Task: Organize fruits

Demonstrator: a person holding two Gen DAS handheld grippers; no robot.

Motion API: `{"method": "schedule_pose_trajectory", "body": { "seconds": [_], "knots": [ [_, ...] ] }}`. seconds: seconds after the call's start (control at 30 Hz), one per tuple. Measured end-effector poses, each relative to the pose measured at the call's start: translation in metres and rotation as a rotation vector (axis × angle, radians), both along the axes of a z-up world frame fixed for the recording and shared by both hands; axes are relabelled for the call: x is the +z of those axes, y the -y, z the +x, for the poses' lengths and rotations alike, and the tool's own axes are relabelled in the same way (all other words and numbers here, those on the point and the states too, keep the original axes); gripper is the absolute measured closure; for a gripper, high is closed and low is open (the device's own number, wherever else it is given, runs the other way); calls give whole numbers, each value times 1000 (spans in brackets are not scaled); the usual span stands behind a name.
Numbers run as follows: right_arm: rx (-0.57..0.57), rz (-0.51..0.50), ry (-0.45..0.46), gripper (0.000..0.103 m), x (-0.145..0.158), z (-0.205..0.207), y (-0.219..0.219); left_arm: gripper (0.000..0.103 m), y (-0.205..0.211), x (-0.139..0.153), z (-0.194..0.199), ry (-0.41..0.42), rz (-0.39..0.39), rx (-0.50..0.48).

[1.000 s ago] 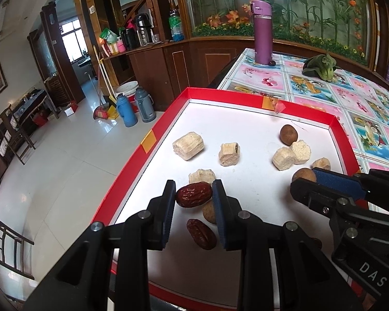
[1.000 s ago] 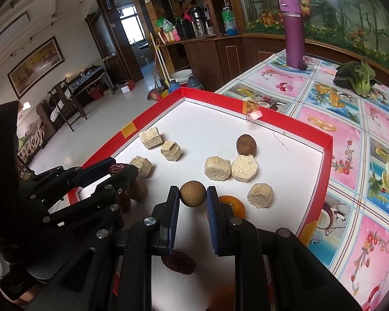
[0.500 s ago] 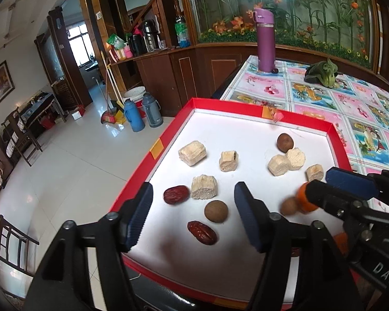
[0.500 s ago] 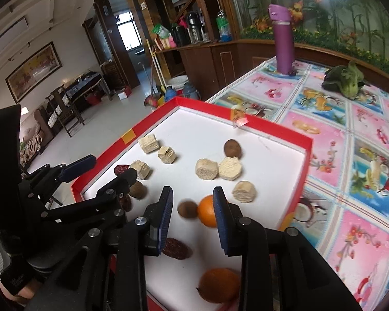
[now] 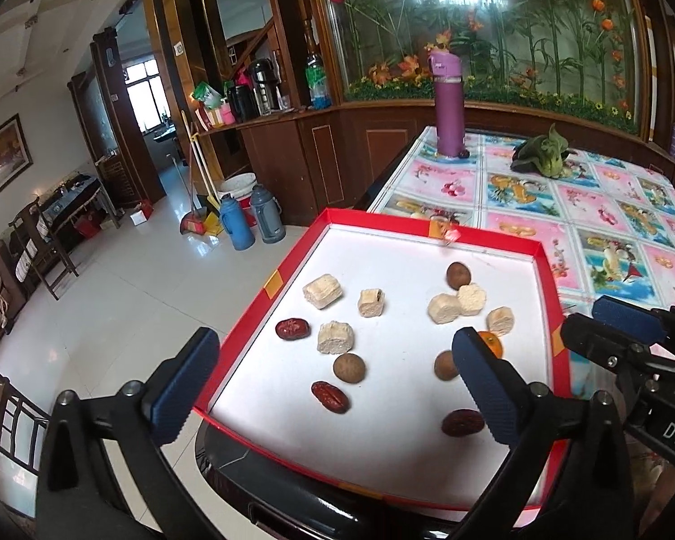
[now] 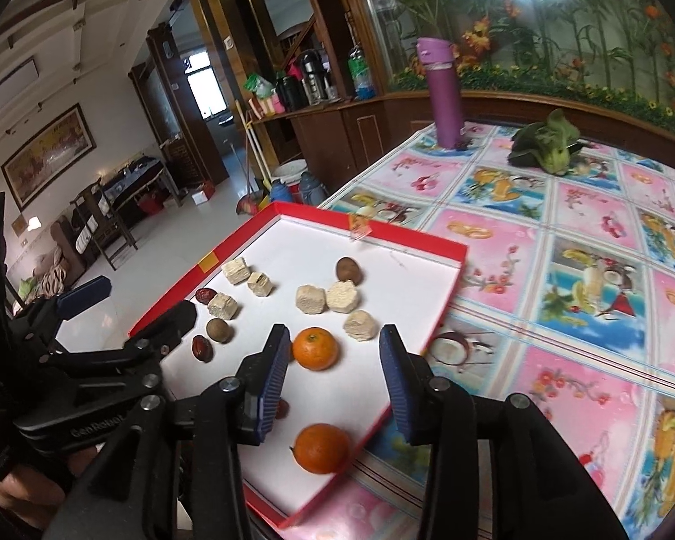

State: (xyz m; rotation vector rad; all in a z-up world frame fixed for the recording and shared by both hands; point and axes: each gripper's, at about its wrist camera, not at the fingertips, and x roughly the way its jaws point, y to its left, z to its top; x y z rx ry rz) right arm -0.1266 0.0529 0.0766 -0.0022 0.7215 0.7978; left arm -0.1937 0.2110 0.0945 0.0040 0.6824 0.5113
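Left tool [image 5: 333, 380] has let go of its red date [image 5: 292, 329] and drawn back, jaws wide apart and empty; the date lies near the left wall of the red tray [image 5: 432, 224]. Right tool [image 6: 333, 375] likewise stands apart, its brown round fruit [image 5: 445, 365] set down beside the orange [image 6: 315, 348] (sorting appears unfinished). Pale chunks [image 5: 335, 337] crowd mid-tray; a purple bottle [image 6: 443, 94] stands well apart on the tabletop [image 6: 562, 243].

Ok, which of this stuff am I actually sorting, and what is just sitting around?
Job:
red tray
oranges
red dates
brown round fruits
pale chunks

Lying about:
purple bottle
leafy greens
patterned tablecloth
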Motion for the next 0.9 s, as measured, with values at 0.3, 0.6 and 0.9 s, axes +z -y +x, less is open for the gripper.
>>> {"method": "schedule_pose_trajectory", "body": {
  "seconds": [0.3, 0.6, 0.9],
  "knots": [
    [-15, 26, 77, 40, 12, -22, 28, 0, 18, 17, -10, 12, 5, 13],
    [-19, 37, 140, 36, 22, -35, 42, 0, 30, 40, -31, 97, -39, 2],
    [-44, 59, 179, 35, 30, -40, 54, 0, 38, 56, -44, 119, -107, -28]
  ]
}}
